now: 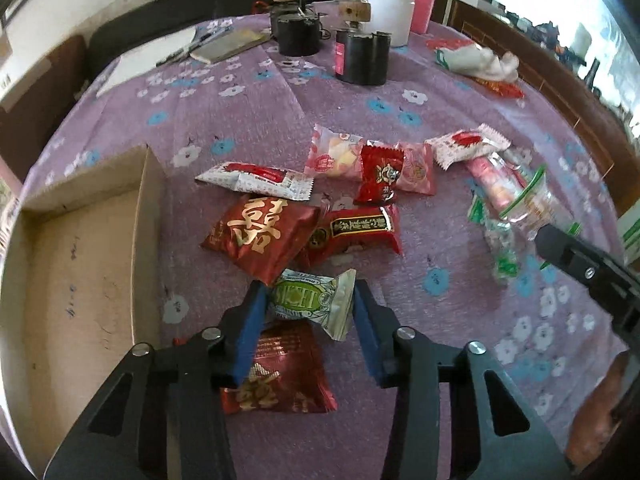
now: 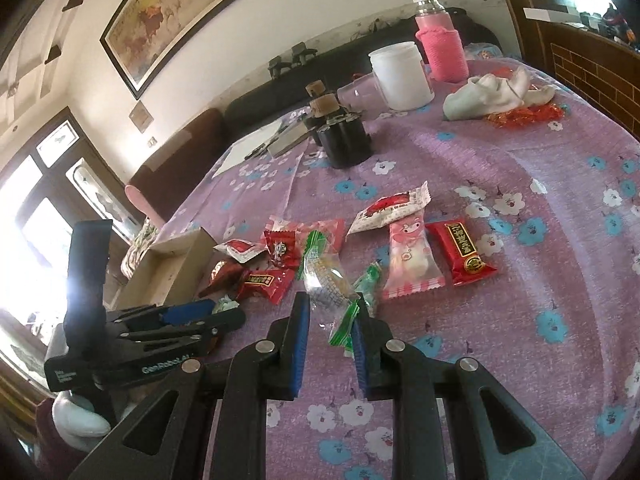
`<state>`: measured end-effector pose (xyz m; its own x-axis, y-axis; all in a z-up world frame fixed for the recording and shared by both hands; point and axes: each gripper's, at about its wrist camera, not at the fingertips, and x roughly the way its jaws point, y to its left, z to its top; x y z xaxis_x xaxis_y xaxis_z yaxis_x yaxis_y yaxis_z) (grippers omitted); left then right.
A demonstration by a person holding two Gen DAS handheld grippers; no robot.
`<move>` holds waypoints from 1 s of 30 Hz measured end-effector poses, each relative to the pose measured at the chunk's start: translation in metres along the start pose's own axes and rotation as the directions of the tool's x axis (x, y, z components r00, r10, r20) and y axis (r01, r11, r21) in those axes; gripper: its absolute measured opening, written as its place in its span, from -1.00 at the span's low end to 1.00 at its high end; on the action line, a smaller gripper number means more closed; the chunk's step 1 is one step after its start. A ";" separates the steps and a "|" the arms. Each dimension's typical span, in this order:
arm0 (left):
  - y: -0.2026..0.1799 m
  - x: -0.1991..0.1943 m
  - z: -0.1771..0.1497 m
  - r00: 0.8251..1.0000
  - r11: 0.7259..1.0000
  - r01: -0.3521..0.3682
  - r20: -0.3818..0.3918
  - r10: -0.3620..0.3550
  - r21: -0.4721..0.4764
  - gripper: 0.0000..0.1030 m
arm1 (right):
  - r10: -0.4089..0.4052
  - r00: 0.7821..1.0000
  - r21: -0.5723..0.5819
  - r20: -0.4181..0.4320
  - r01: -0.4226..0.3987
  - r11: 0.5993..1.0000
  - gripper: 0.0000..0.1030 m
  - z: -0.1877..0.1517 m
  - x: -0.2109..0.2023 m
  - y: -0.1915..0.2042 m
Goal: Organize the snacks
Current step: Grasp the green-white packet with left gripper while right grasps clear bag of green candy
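Observation:
My left gripper (image 1: pixel 310 300) is open around a green and white wrapped snack (image 1: pixel 310 300) that lies on the purple cloth, one blue pad on each side. A red packet (image 1: pixel 276 368) lies under the fingers. More red, pink and white snack packets (image 1: pixel 376 174) lie scattered beyond. An open cardboard box (image 1: pixel 80 272) sits to the left. My right gripper (image 2: pixel 332 320) is open, its pads on either side of a clear green-edged packet (image 2: pixel 326 276). The left gripper (image 2: pixel 188 320) shows at the left of the right wrist view.
Two black cylindrical holders (image 1: pixel 362 56) with wooden-topped items, a white jar (image 1: pixel 386 12), a pink bottle (image 1: pixel 416 0), a notebook (image 1: pixel 228 44) and a crumpled white cloth (image 1: pixel 480 62) stand at the far side of the table. A dark sofa (image 2: pixel 256 100) runs behind it.

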<state>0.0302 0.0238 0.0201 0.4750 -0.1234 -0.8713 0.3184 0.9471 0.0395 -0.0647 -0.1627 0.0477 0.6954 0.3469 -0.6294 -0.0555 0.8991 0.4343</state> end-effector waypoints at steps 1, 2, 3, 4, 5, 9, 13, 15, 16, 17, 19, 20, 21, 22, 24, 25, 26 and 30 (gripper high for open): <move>-0.001 0.000 -0.001 1.000 1.000 -0.008 0.006 0.008 0.010 -0.30 | -0.001 1.000 0.000 -0.001 0.001 1.000 -0.59 0.000 0.000 0.000; -0.002 -0.002 -0.003 1.000 1.000 -0.010 0.014 0.009 0.014 -0.32 | -0.002 1.000 0.002 -0.002 0.002 1.000 -0.59 0.000 0.000 0.000; -0.001 -0.003 -0.004 1.000 1.000 -0.002 0.019 0.002 0.005 -0.33 | -0.005 1.000 0.002 -0.001 0.005 1.000 -0.60 -0.001 0.000 0.000; 0.002 -0.005 -0.002 1.000 1.000 0.008 0.024 -0.008 -0.009 -0.33 | -0.009 1.000 0.001 0.000 0.009 1.000 -0.60 -0.001 0.001 0.000; 0.007 -0.008 -0.001 0.999 0.999 0.023 0.036 -0.022 -0.031 -0.33 | -0.012 1.000 -0.001 0.003 0.012 1.000 -0.60 -0.002 0.000 0.000; 0.018 -0.037 -0.003 0.991 0.992 0.092 0.102 -0.083 -0.091 -0.38 | -0.032 0.999 -0.025 0.017 0.032 0.999 -0.60 -0.004 0.000 0.004; 0.040 -0.078 -0.009 0.978 0.982 0.146 0.169 -0.126 -0.116 -0.66 | -0.035 0.999 -0.043 0.012 0.035 0.998 -0.60 -0.007 0.002 0.007; 0.056 -0.094 -0.012 0.974 0.980 0.150 0.189 -0.124 -0.134 -0.66 | -0.040 0.999 -0.051 0.011 0.040 0.998 -0.60 -0.007 0.003 0.009; 0.064 -0.101 -0.013 0.973 0.977 0.152 0.197 -0.122 -0.148 -0.66 | -0.041 0.999 -0.049 0.011 0.042 0.998 -0.60 -0.007 0.003 0.010; 0.078 -0.110 -0.016 0.971 0.973 0.159 0.205 -0.123 -0.168 -0.66 | -0.035 0.999 -0.046 0.008 0.035 0.998 -0.60 -0.007 0.002 0.012; 0.094 -0.119 -0.017 0.970 0.969 0.160 0.214 -0.118 -0.187 -0.66 | -0.013 1.000 -0.055 0.004 0.013 0.998 -0.60 -0.005 0.000 0.021; 0.103 -0.123 -0.019 0.969 0.968 0.154 0.220 -0.110 -0.198 -0.66 | -0.005 1.000 -0.067 0.004 0.006 0.998 -0.61 -0.004 -0.002 0.028; 0.109 -0.126 -0.020 0.970 0.968 0.144 0.223 -0.097 -0.205 -0.66 | 0.005 1.000 -0.079 -0.002 -0.005 0.997 -0.61 -0.002 -0.002 0.037; 0.111 -0.127 -0.022 0.971 0.970 0.140 0.221 -0.095 -0.199 -0.66 | 0.015 1.000 -0.089 -0.010 -0.016 0.996 -0.61 -0.001 -0.002 0.044; 0.105 -0.124 -0.027 0.972 0.972 0.162 0.198 -0.127 -0.168 -0.63 | 0.032 0.999 -0.112 -0.026 -0.034 0.993 -0.61 0.003 0.001 0.061; 0.100 -0.121 -0.030 0.973 0.974 0.167 0.182 -0.138 -0.152 -0.51 | 0.033 0.999 -0.124 -0.028 -0.036 0.992 -0.61 0.004 0.003 0.068; 0.092 -0.116 -0.031 0.975 0.976 0.168 0.168 -0.144 -0.135 -0.43 | 0.034 0.999 -0.134 -0.033 -0.038 0.990 -0.61 0.004 0.006 0.073; 0.059 -0.088 -0.029 0.977 0.977 0.191 0.117 -0.181 -0.089 -0.17 | 0.031 0.998 -0.136 -0.056 -0.039 0.990 -0.61 -0.003 0.020 0.080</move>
<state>-0.0165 0.0995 0.0854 0.5026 -0.3262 -0.8006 0.3289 0.9286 -0.1719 -0.0575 -0.0826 0.0676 0.6518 0.3895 -0.6508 -0.1793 0.9129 0.3668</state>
